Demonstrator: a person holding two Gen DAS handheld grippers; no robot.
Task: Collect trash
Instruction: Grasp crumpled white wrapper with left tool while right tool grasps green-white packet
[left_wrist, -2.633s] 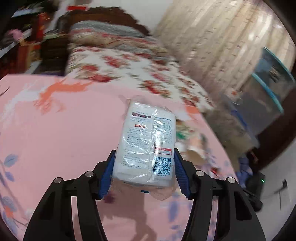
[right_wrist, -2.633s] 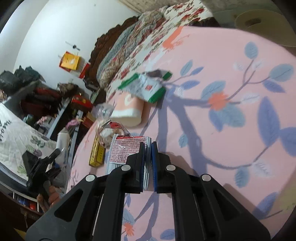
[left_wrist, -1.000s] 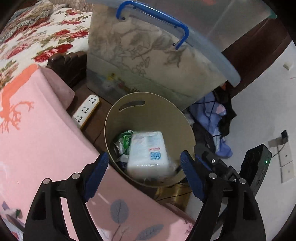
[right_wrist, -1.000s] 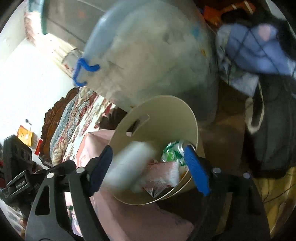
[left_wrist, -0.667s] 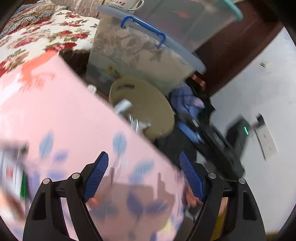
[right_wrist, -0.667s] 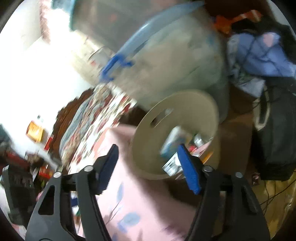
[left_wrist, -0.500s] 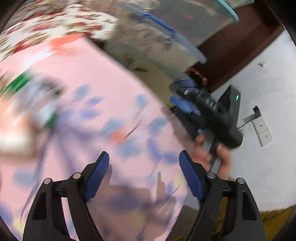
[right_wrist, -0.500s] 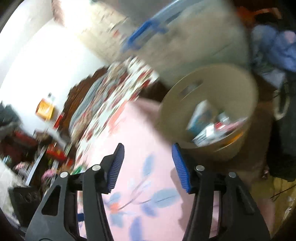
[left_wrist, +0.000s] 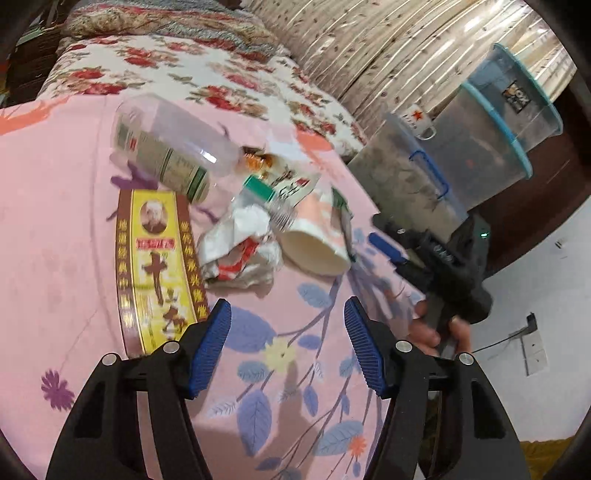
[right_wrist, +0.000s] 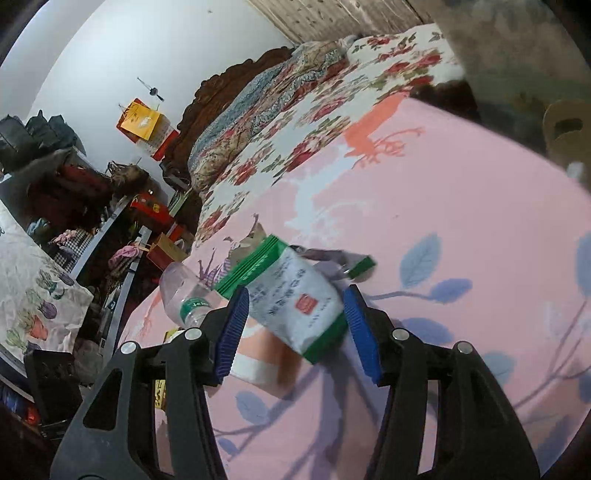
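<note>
Trash lies on the pink bedspread (left_wrist: 66, 206): a clear plastic bottle (left_wrist: 166, 155), a yellow-and-brown box (left_wrist: 159, 266), a crumpled white wrapper (left_wrist: 240, 254), a paper cup (left_wrist: 314, 240). My left gripper (left_wrist: 288, 347) hovers just short of the wrapper, its jaws closing with nothing between them. My right gripper (right_wrist: 299, 328) is open; a white-and-green packet (right_wrist: 295, 295) lies on the cup (right_wrist: 258, 354), framed by its blue pads, which show no press on it. The left wrist view shows the right gripper (left_wrist: 391, 247) beside the cup, held by a hand (left_wrist: 436, 328).
A beige bin (right_wrist: 565, 125) stands off the far right edge of the spread. Clear lidded storage tubs (left_wrist: 417, 177) are stacked beside it. A floral quilt (left_wrist: 166, 74) lies behind the trash. Cluttered shelves (right_wrist: 74, 206) line the left wall.
Both grippers dropped their loads into the beige bin, then swung back over the pink spread to the trash pile. Both pairs of jaws stand narrower than over the bin.
</note>
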